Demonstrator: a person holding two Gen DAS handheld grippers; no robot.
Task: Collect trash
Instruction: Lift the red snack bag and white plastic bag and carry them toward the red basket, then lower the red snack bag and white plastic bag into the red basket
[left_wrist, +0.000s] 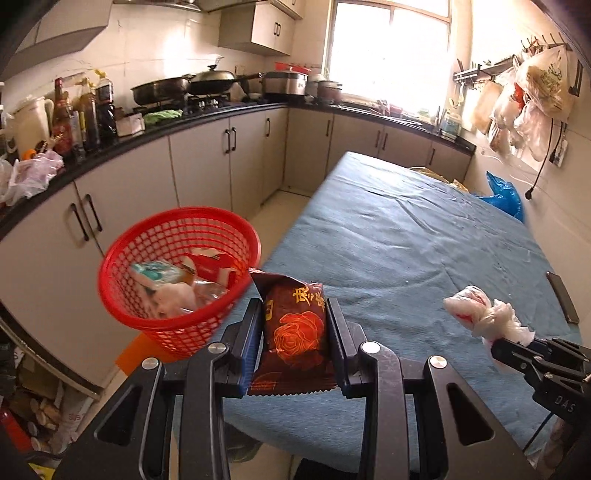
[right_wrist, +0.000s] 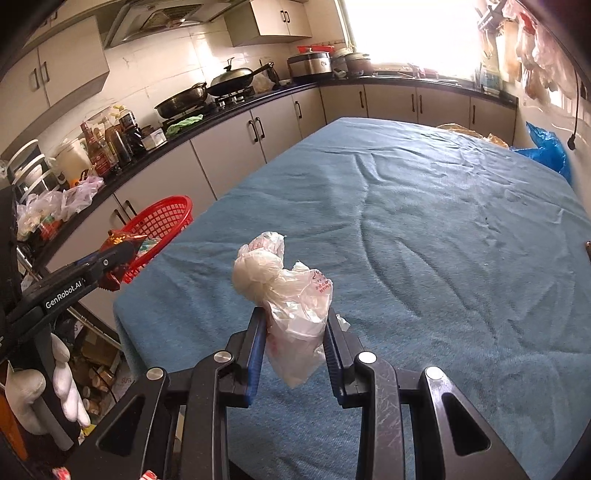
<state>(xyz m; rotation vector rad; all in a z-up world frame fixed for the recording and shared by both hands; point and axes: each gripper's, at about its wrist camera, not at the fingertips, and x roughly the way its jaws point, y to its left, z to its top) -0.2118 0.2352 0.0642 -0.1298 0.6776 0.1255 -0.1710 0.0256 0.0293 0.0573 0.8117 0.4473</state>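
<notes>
My left gripper is shut on a dark red snack wrapper with a rose print, held above the table's left edge, just right of the red mesh basket. The basket holds several pieces of trash, including a teal packet. My right gripper is shut on a knotted white plastic bag, held above the blue tablecloth. The bag and right gripper also show in the left wrist view. The basket and the left gripper show at the left of the right wrist view.
A dark phone lies at the table's right edge. A blue plastic bag sits beyond the table's far right corner. Kitchen counter with bottles, pans and bags runs along the left. Bags hang on the right wall.
</notes>
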